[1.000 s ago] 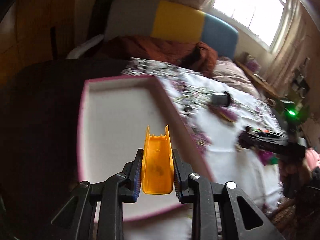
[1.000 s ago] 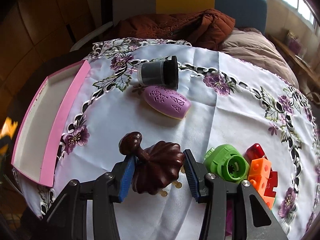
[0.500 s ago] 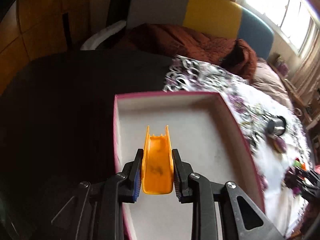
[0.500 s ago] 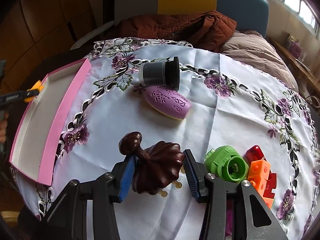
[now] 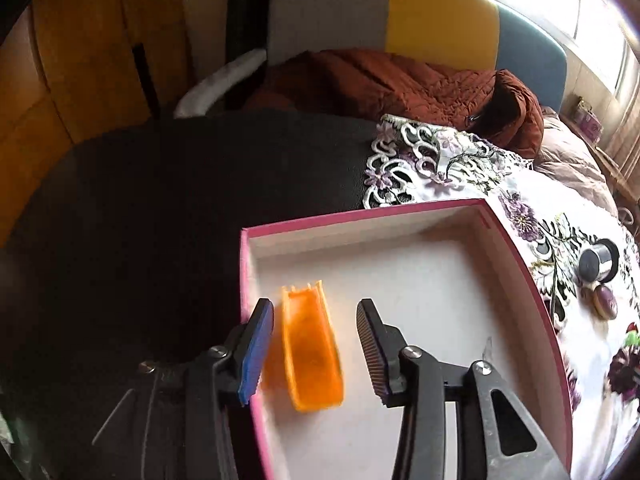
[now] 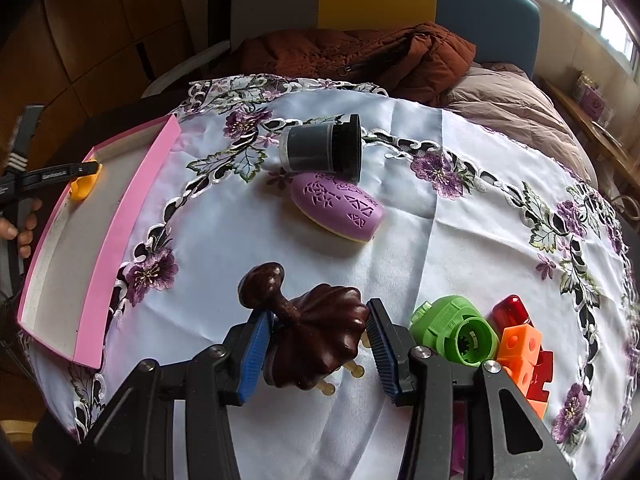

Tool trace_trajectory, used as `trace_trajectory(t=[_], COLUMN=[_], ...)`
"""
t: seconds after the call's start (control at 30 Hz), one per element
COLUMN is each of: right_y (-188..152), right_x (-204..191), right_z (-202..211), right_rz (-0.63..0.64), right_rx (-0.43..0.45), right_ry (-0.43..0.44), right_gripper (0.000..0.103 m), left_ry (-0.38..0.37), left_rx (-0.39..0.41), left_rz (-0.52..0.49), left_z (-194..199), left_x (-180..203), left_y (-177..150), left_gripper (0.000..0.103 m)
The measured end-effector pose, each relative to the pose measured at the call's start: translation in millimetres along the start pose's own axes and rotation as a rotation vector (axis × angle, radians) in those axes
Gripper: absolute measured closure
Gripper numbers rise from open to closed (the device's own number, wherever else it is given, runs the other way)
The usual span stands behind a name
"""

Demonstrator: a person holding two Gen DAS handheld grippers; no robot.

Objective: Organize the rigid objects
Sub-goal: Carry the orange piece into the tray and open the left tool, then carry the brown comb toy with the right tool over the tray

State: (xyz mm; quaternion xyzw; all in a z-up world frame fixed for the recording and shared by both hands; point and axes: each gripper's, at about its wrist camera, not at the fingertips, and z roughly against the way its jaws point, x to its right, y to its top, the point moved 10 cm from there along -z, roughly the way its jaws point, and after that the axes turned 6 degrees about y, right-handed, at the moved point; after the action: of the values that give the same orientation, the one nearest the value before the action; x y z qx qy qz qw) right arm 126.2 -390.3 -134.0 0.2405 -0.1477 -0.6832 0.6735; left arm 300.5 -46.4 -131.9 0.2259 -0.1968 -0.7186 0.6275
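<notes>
My left gripper (image 5: 315,350) is open above the pink-rimmed box (image 5: 360,216). An orange channel-shaped plastic piece (image 5: 312,356) lies free between its fingers, in the box near its left wall. It also shows in the right wrist view (image 6: 84,184). My right gripper (image 6: 318,350) is shut on a dark brown carved wooden knob (image 6: 316,336) that rests on the white floral tablecloth (image 6: 460,240). The pink box (image 6: 120,224) lies at the cloth's left edge.
A black-capped jar (image 6: 320,152) and a purple oval (image 6: 336,210) lie mid-cloth. A green round piece (image 6: 456,330) and red and orange blocks (image 6: 520,344) sit right of the knob. A brown jacket (image 6: 360,56) lies behind the table.
My left gripper has opened and let go of the orange piece, which now lies in the box. The right gripper stays shut on the wooden knob.
</notes>
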Motion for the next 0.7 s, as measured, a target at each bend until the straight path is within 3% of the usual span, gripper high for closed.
trace_trajectory(t=[0.2, 0.33, 0.7], right_y=[-1, -1, -2], right_x=[0, -1, -1], right_z=[0, 0, 1], right_rz=[0.005, 0.019, 0.023], right_rx=[0.003, 0.007, 0.010], right_ry=[-0.005, -0.016, -0.027], right_gripper=[0.055, 0.055, 0.055], left_ry=[-0.011, 0.004, -0.065], left_rx=[0.031, 0.036, 0.074], left_rz=[0.066, 0.073, 0.061], left_z=[39, 67, 123], left_x=[-14, -10, 40], left_y=[-14, -44, -109], left_gripper=[0.059, 0.059, 0.059])
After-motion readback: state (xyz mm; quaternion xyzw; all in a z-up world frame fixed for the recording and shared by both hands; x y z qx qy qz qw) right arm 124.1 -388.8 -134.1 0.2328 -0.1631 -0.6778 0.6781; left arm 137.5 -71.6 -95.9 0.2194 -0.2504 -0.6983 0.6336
